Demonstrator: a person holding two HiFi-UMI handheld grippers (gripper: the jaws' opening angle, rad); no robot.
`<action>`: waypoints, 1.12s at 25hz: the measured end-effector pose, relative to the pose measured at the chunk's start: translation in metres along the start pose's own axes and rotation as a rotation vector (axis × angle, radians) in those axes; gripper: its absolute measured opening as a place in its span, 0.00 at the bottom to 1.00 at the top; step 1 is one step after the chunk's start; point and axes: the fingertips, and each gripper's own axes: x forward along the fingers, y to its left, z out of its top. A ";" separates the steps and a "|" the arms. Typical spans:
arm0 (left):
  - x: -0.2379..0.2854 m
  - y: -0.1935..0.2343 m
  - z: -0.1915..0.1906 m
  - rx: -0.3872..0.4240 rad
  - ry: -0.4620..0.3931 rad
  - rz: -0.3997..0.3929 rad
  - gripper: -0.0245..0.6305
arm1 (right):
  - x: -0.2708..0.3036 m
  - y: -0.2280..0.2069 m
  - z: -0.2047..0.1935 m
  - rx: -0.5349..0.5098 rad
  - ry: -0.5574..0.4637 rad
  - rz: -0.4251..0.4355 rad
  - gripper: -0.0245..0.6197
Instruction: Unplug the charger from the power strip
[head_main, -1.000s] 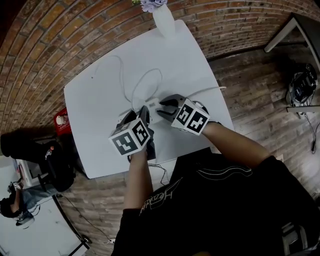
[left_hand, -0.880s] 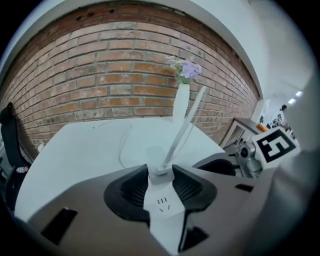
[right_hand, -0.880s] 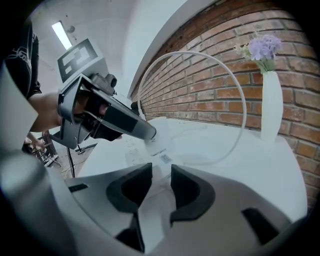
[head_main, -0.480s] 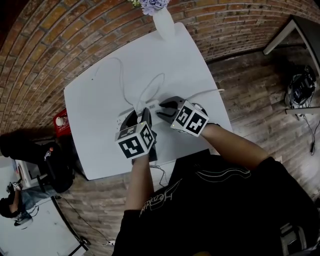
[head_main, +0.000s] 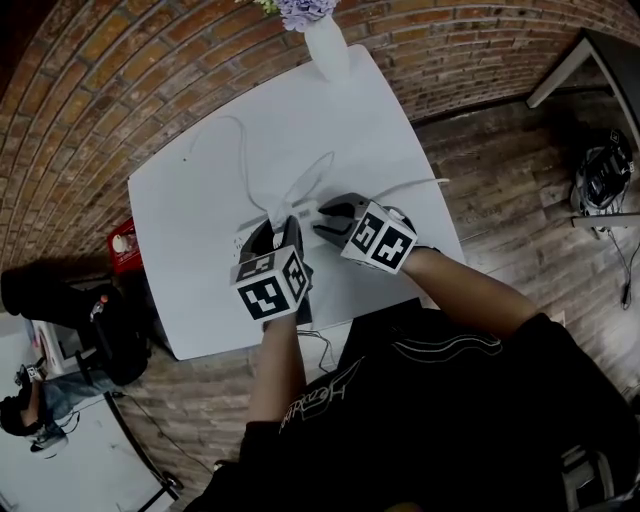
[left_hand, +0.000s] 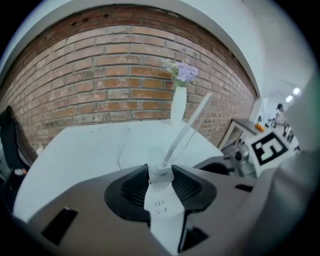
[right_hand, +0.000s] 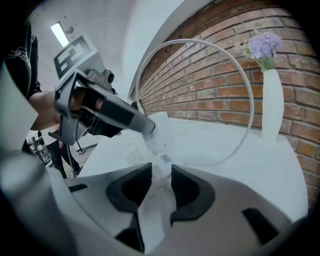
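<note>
Both tools meet near the middle of the white tabletop (head_main: 190, 210), towards the edge nearest me.

The left tool (left_hand: 160, 169) has its jaws drawn narrow, with the dark ribbed pads (left_hand: 192, 187) pressed on either flank of a white plastic block. The block's upper face carries a three-slot socket pattern, so I read it as the power strip (left_hand: 159, 206). A smooth white cord (left_hand: 187, 125) leaves its far end and rises in front of the vase (left_hand: 178, 105) in that view.

The right tool (right_hand: 161, 167) is likewise narrow, closed on a second white body that runs out towards the left tool's tips. I take this for the charger (right_hand: 152, 200). A small printed label (right_hand: 163, 159) shows on the white surface just beyond the pads. It is white against the white tabletop, so its outline is poor.

Why held so (judgement): one tool anchors the strip and the other takes the plug body. A pull then acts on the joint rather than the cord, and the light strip cannot skate over the slick tabletop. The tools come in from crossing directions, tips close together.

Status (judgement): the two white pieces look joined in the right gripper view, though I can see no pins or gap. Charger not yet out.

Materials: the bodies are glossy, hard, square-edged plastic and the pads are grooved and rubber-like. The tabletop is smooth and matte. The slim vase holds purple flowers (left_hand: 186, 73) against a rough brick wall (left_hand: 100, 75).
</note>
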 end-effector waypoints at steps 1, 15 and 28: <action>-0.004 0.001 0.007 -0.042 -0.016 -0.026 0.25 | 0.000 0.000 0.000 -0.002 0.000 -0.001 0.20; -0.055 -0.019 0.020 -0.203 -0.080 -0.253 0.25 | -0.038 0.004 0.015 0.176 -0.107 0.070 0.08; -0.148 -0.048 0.017 -0.249 -0.189 -0.474 0.25 | -0.156 0.057 0.103 0.319 -0.408 0.203 0.06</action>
